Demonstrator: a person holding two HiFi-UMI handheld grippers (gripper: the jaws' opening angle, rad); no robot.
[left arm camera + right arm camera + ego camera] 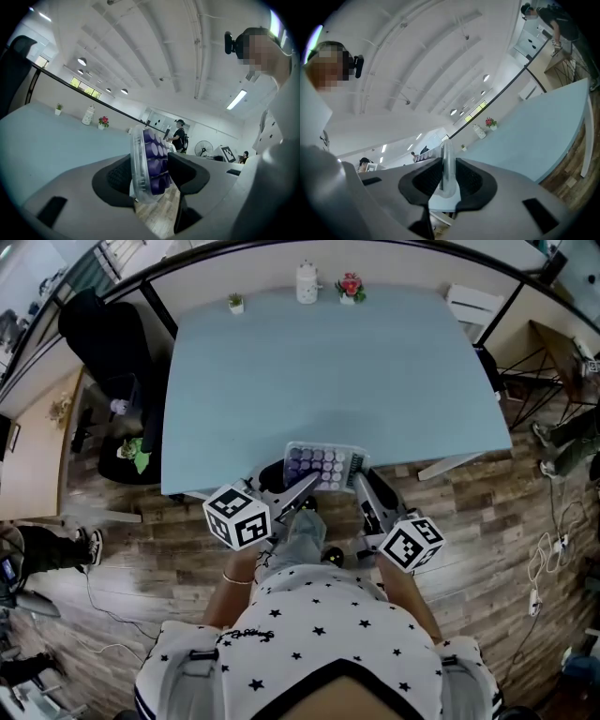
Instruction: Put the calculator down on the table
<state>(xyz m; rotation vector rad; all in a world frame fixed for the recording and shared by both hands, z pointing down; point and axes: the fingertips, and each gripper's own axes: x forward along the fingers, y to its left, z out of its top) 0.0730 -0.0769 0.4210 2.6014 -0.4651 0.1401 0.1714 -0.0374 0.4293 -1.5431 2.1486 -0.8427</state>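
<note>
Both hands are drawn in close before the body, and the grippers point roughly level toward the near edge of the light-blue table (328, 362). The left gripper (305, 489) pinches the calculator (323, 465) across its back and purple keys. The right gripper (360, 482) clamps the calculator's thin clear rim. The calculator sits keys-up between them at the near edge, about midway along it.

Desk (394, 381) surface lies open ahead; only at 12 o'clock do a small plant (235, 303), white jar (307, 282) and flower pot (350, 287) line its far edge
</note>
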